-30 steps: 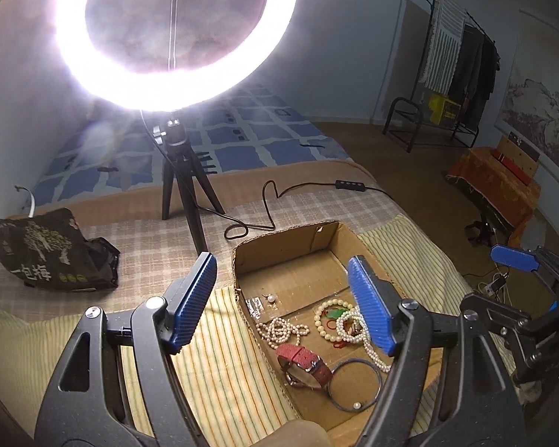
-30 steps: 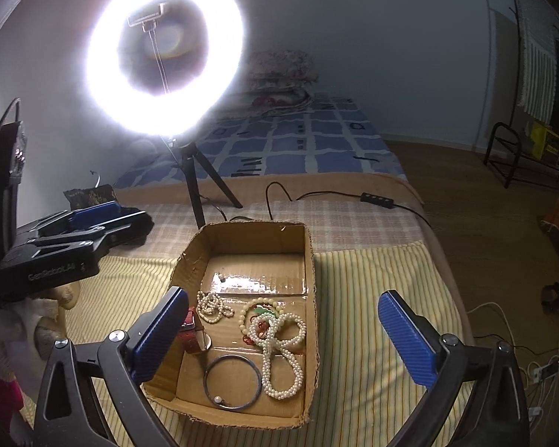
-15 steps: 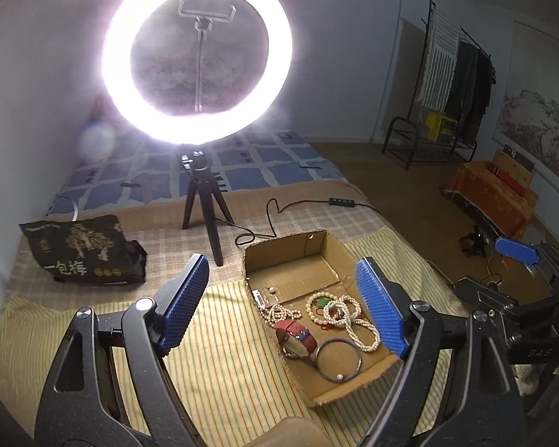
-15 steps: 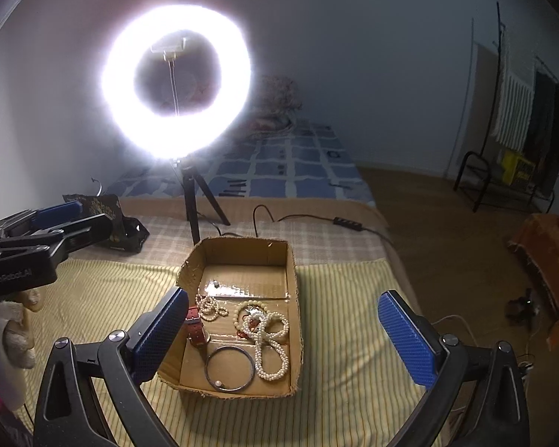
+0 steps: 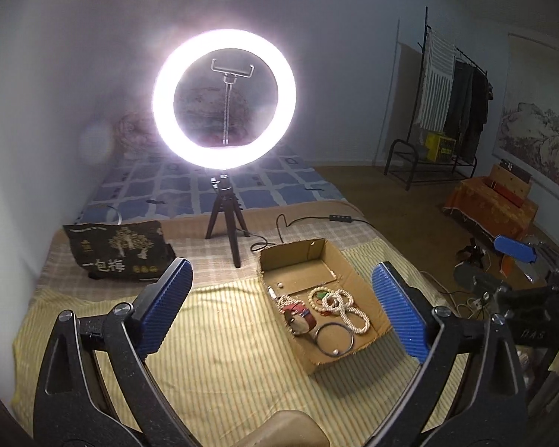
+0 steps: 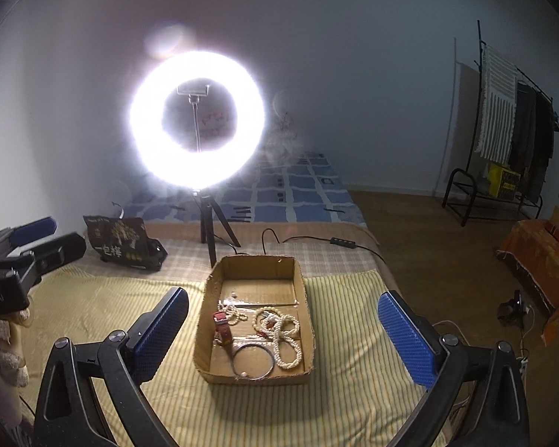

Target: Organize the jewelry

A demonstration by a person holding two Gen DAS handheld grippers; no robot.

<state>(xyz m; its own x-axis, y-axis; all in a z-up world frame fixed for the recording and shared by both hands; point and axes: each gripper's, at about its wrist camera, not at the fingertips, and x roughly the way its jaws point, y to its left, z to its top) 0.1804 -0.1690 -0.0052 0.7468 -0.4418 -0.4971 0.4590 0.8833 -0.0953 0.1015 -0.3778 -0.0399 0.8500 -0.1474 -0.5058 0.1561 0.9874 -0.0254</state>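
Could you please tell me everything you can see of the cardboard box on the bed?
The cardboard box is a shallow, open-topped brown tray with rough-cut walls and no lid. It sits flat on the yellow striped cloth, in front of the ring light's tripod. Inside lie a white bead necklace, a red-strapped watch, a metal bangle and smaller beaded pieces. Neither gripper touches it.

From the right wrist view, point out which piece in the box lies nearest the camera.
The metal bangle, a plain thin hoop against the cardboard box's near wall. The pearl strands and red-strapped watch lie farther back.
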